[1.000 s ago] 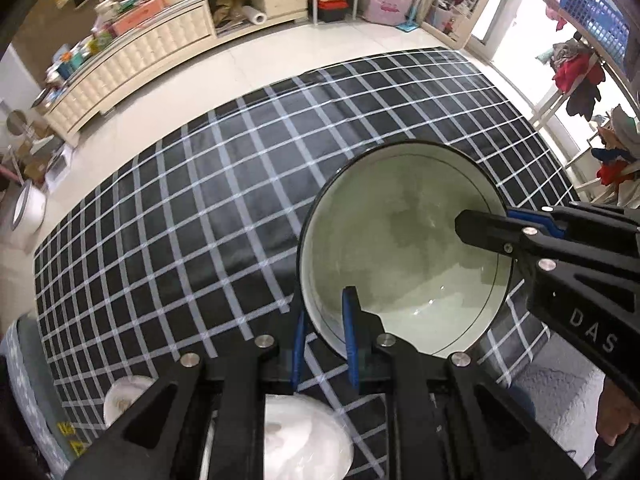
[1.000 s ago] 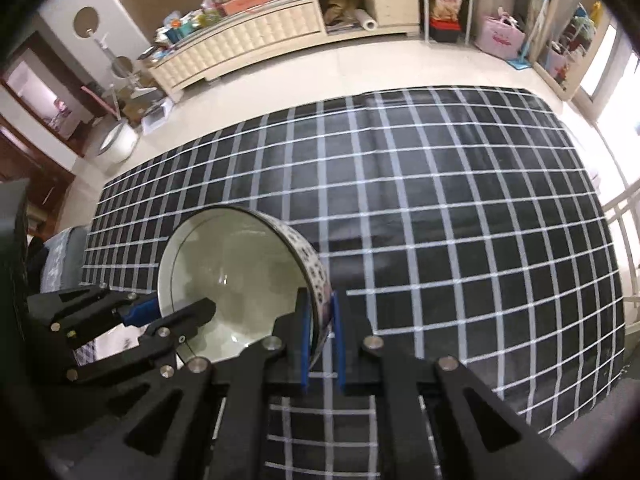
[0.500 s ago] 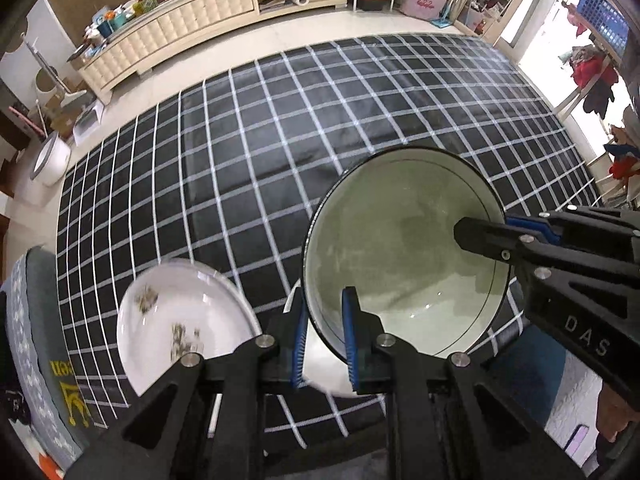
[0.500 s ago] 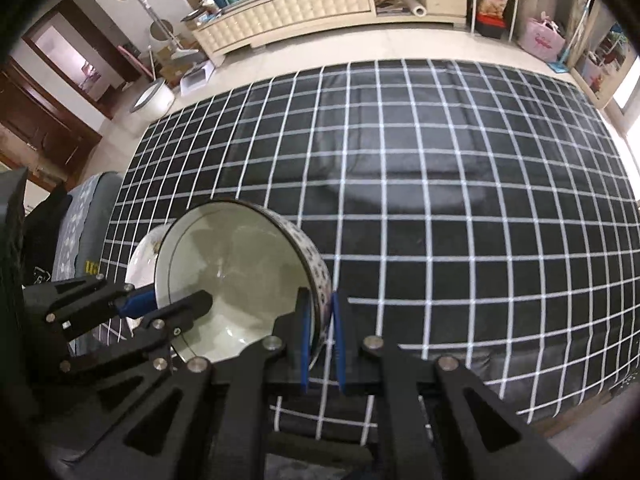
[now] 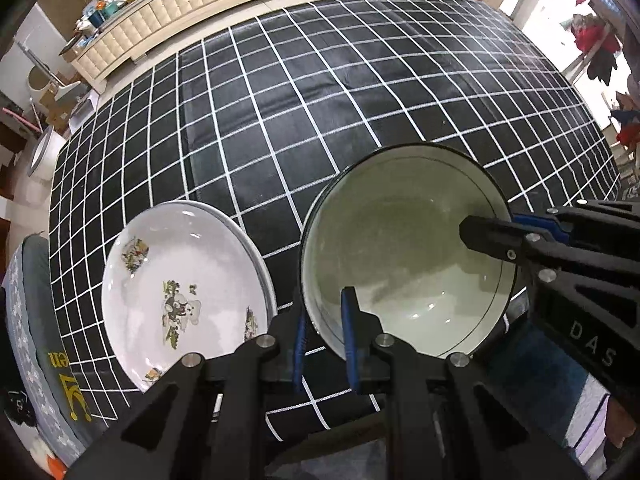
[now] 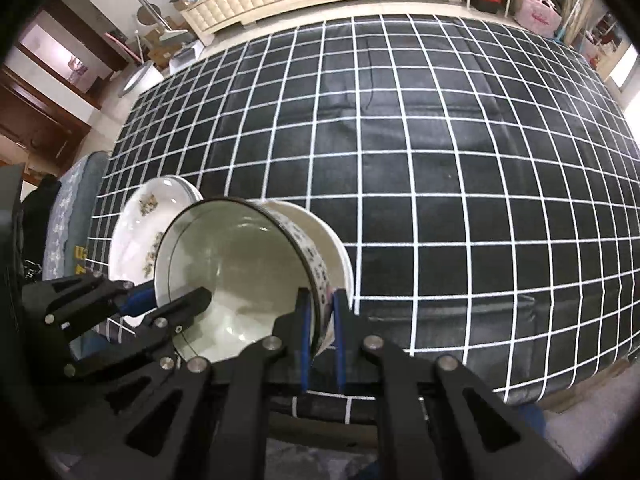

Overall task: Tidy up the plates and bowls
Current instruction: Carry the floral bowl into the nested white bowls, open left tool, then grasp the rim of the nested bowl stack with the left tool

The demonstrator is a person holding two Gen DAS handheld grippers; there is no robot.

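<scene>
Since the earlier frames: both hand-held grippers, carrying the bowl between them, have travelled toward the near left part of the checked cloth and lower; plates formerly cut off at the frame edge now lie in plain sight beside the bowl.

Left wrist view. Left hand-held gripper (image 5: 323, 336): blue pads closed tight on the bowl's near rim, one pad inside, one outside. Bowl (image 5: 404, 248): large, pale glazed interior, dark rim line, empty. Right hand-held gripper (image 5: 516, 226): enters from the right, clamped on the opposite rim. Plates (image 5: 176, 280): white, stacked, top one printed with small cartoon figures, lying on the surface just left of the bowl. Surface (image 5: 280, 120): covered by a black cloth with white grid.

Right wrist view. Right hand-held gripper (image 6: 320, 320): pads shut on the bowl (image 6: 224, 264) wall, whose outside bears a dark floral band. A further white bowl (image 6: 336, 256) shows beneath and behind it; whether they touch cannot be told. Left hand-held gripper (image 6: 168, 304): grips the far rim at left. Plates (image 6: 140, 220): beyond the bowl, partly hidden by it.
</scene>
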